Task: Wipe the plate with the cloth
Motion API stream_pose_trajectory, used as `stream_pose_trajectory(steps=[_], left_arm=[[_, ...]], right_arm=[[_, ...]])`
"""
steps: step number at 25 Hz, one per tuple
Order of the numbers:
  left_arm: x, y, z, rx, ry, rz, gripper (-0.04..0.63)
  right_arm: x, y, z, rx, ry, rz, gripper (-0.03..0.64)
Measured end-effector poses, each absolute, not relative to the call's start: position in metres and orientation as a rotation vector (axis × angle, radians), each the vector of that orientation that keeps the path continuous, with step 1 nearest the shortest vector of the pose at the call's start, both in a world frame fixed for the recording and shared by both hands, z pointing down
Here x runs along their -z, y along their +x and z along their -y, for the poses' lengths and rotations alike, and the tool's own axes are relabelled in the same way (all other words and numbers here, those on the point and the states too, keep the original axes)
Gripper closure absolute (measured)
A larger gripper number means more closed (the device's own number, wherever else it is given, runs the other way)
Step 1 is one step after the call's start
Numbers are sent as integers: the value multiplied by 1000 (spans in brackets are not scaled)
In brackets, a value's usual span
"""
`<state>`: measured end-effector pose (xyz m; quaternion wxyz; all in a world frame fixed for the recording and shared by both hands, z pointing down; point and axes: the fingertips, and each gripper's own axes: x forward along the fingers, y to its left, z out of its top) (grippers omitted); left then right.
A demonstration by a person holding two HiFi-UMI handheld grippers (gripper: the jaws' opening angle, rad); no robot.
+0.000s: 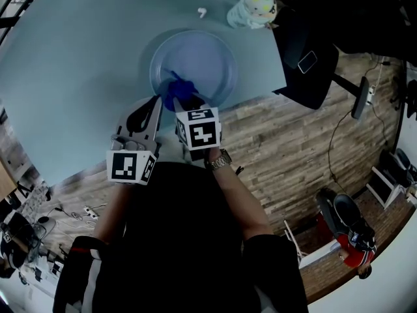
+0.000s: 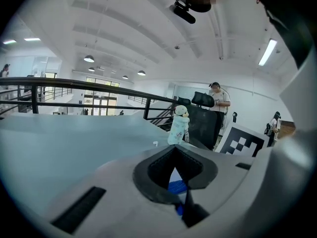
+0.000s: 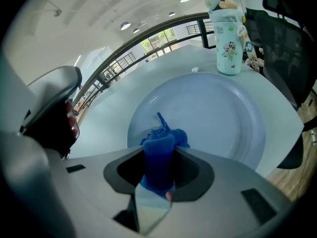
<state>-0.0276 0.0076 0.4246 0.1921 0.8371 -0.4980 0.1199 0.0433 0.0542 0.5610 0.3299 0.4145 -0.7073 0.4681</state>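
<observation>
Cloth (image 3: 159, 150): blue, fuzzy, bunched in right gripper (image 3: 158, 166); plate (image 3: 213, 115) round, glossy.

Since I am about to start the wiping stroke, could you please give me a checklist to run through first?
1. Blue cloth clamped in the right gripper: ok, it sticks out past the jaws.
2. Cloth over the pale blue round plate: ok, above its near part.
3. Cloth pressed onto the plate: cannot tell.
4. Left gripper steadying the plate: cannot tell; it sits by the near-left rim.
5. Pale green bottle clear of the plate: ok, it stands apart, beyond the far rim.
6. Small white object clear of the plate: ok, it lies on the grey table beyond the plate.
</observation>
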Motion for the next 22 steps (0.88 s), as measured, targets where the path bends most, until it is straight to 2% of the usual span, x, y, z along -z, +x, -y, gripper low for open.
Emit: stream_pose_trajectory(steps=[22], left_arm=[[-419, 10, -9, -352, 2413, 1309, 594]], right_arm=[[-558, 122, -54, -1139, 1244, 1710, 497]])
